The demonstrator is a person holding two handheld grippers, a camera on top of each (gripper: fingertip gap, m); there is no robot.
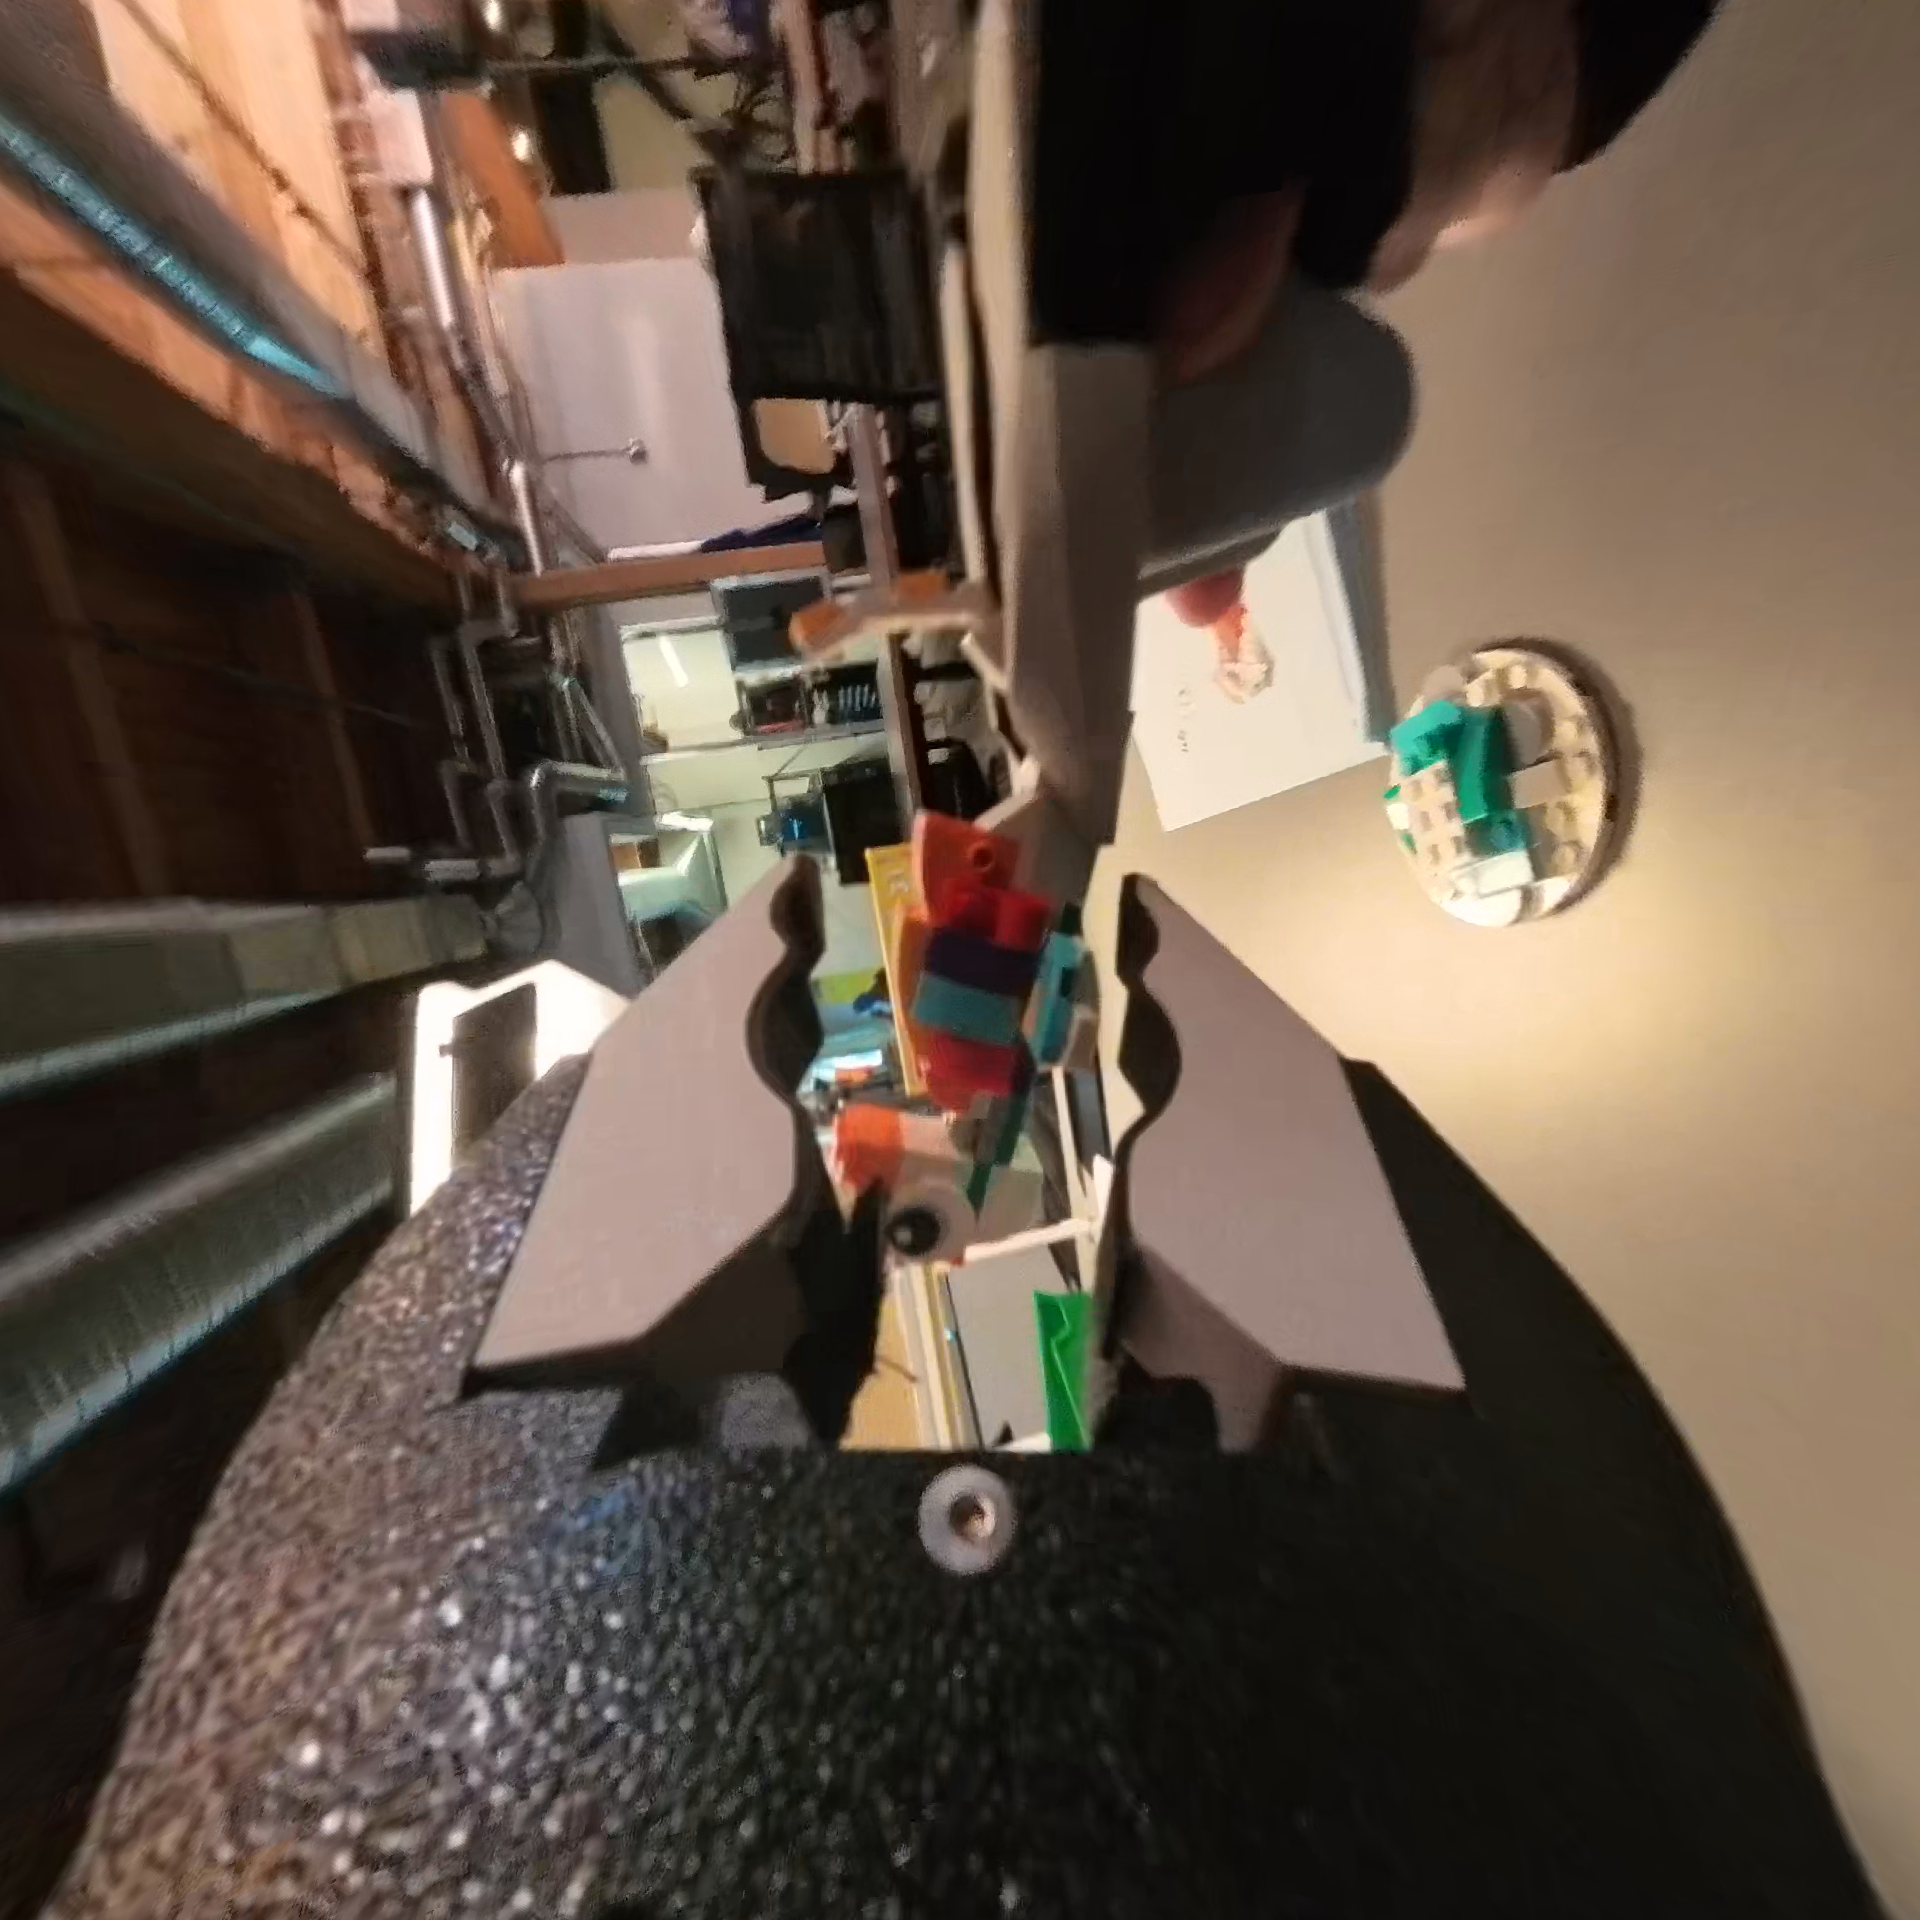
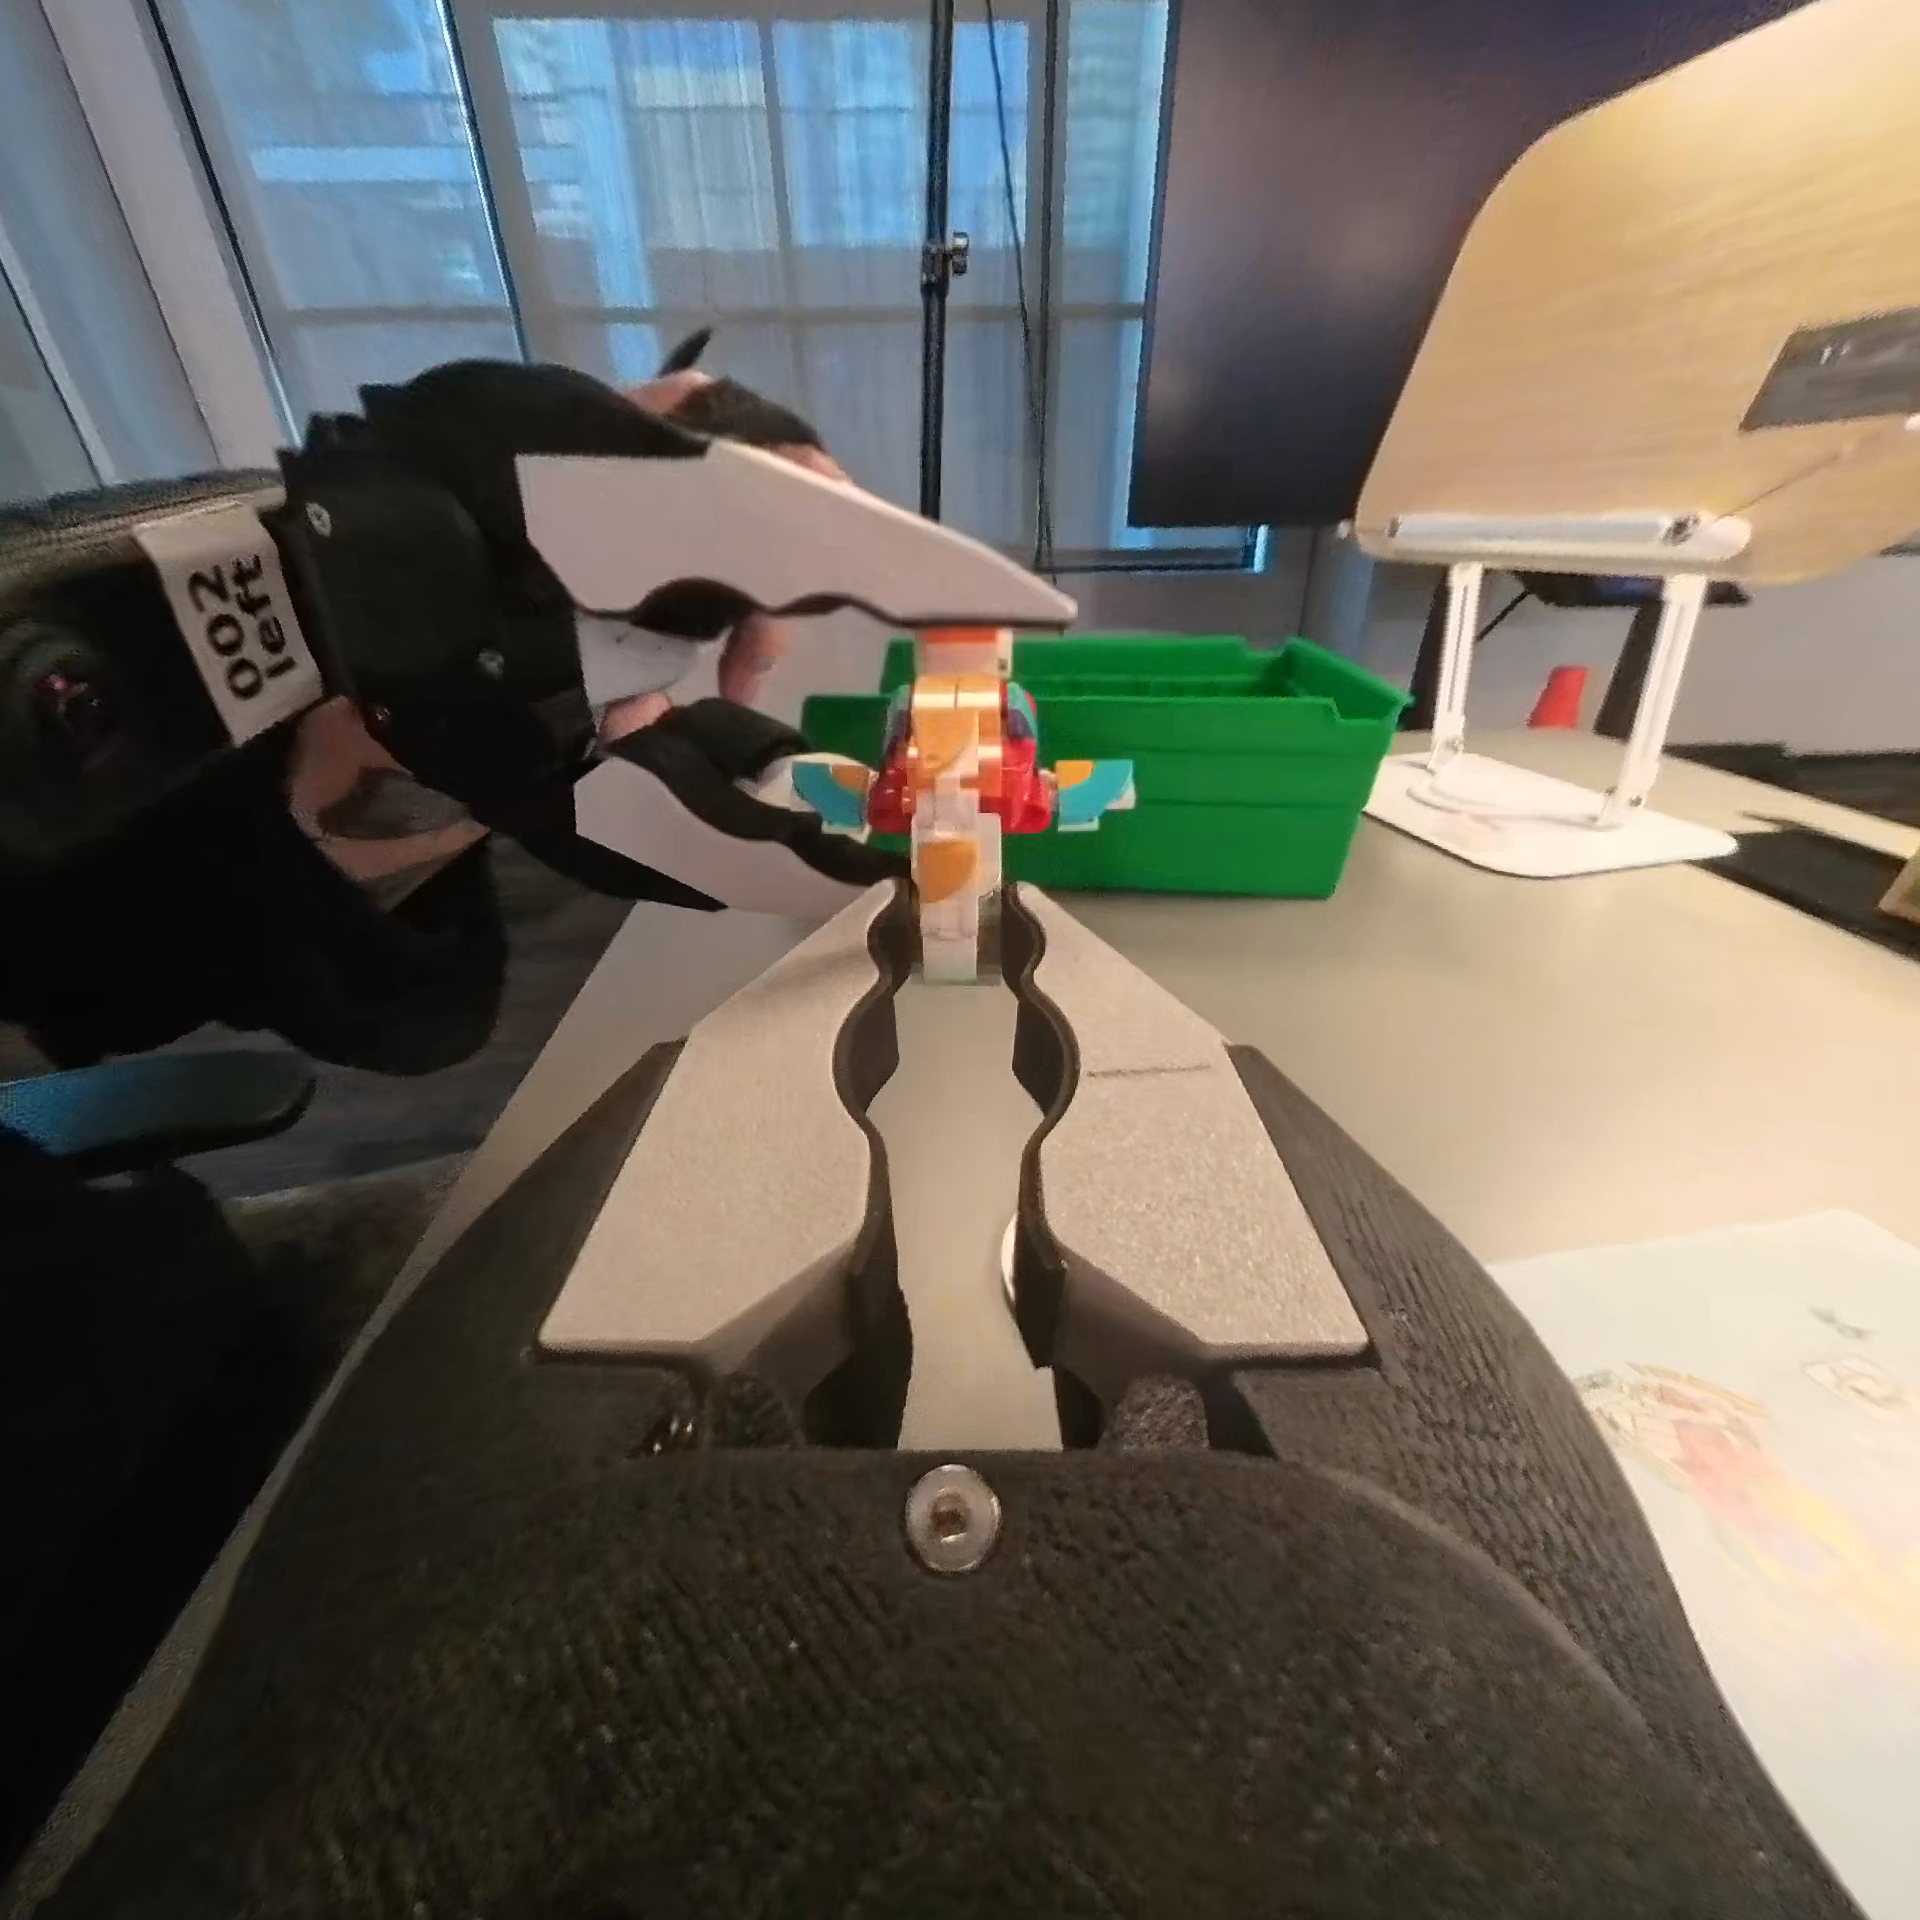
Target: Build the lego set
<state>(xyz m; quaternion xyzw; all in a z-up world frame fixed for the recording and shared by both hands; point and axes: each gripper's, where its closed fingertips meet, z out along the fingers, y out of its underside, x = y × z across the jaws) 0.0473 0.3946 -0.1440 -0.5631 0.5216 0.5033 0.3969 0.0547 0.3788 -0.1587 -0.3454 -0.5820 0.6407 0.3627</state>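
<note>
While the lego figure [image 2: 961, 790] looks largely assembled, the right gripper [image 2: 951, 914] clamps its lower end and the left gripper [image 2: 971, 743] spans it, closure uncertain. A separate round studded base [image 1: 1507, 779] lies beyond, unattached; joining apparently remains.

The left wrist view is rolled sideways, warm and dim, smeared by motion blur: background shelves streak, and the lego model [image 1: 987, 1029] between the fingers is soft. A bright pool of light glares on the table [image 1: 1714, 1143] around the round lego base [image 1: 1507, 779], fading to shadow below it. The right wrist view is cooler and brighter, daylit by the windows [image 2: 644, 197] behind the model [image 2: 961, 779]. Near it detail is fairly crisp; edges bend and blur, and the booklet [image 2: 1745, 1455] looks washed out.
</note>
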